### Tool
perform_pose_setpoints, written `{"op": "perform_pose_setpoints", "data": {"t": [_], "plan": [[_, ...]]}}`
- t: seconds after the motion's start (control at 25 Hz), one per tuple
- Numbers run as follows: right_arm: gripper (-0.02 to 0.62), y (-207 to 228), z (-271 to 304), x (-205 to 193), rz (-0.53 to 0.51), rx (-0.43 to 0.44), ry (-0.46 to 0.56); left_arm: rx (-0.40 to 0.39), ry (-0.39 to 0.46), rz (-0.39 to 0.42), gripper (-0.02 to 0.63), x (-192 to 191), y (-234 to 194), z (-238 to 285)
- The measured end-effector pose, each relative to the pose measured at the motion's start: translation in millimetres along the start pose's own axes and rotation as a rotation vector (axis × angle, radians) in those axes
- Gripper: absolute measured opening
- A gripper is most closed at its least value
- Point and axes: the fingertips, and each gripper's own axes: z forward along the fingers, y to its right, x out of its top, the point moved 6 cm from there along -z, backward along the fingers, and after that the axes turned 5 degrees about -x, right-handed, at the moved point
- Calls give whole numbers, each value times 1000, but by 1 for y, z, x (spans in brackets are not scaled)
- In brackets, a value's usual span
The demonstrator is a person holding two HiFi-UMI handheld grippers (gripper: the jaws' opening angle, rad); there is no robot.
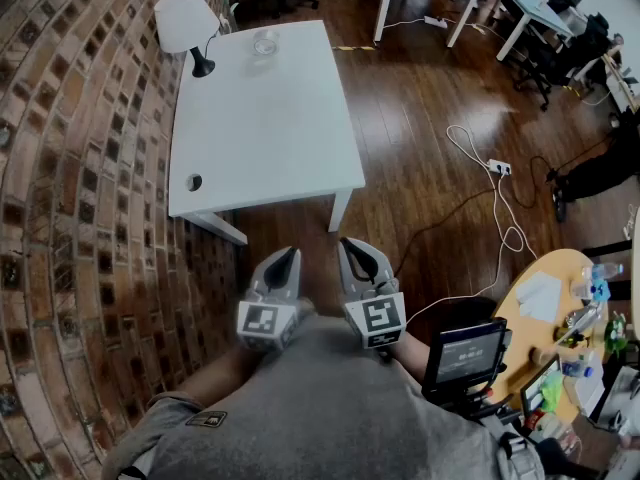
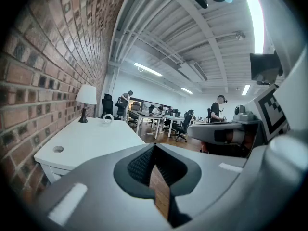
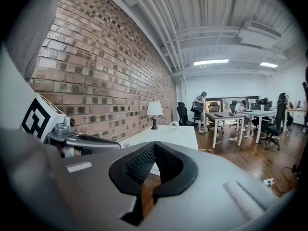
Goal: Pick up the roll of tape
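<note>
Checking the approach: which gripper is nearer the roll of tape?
Left, narrowly. Both hang short of the table: left gripper roughly in line with the roll of tape, right gripper offset rightward.

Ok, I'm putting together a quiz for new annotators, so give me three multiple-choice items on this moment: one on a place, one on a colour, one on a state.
1. Where is the roll of tape?
A. At the far end of the white table, near the lamp
B. On the wooden floor
C. On the round wooden table

2. What colour is the lamp's shade?
A. Black
B. White
C. Red

3. How do the left tool and the right tool stand?
A. Both shut, nothing between the jaws
B. Both wide open
C. One clamped on the tape

Answers:
1 A: the head view shows the roll lying on the table's far end, beside the lamp.
2 B: the shade is white above a dark base.
3 A: in each gripper view the pads meet at the tip with nothing between them.
</note>
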Motion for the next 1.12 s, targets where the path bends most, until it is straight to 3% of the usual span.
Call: {"op": "perform_pose_setpoints", "data": {"t": [0.44,1.12], "plan": [[11,36,10,7,36,-82,36,-63,-5,30,2,11,5,41],[11,224,28,32,110,-130,123,-104,2,96,2,56,92,217]]}}
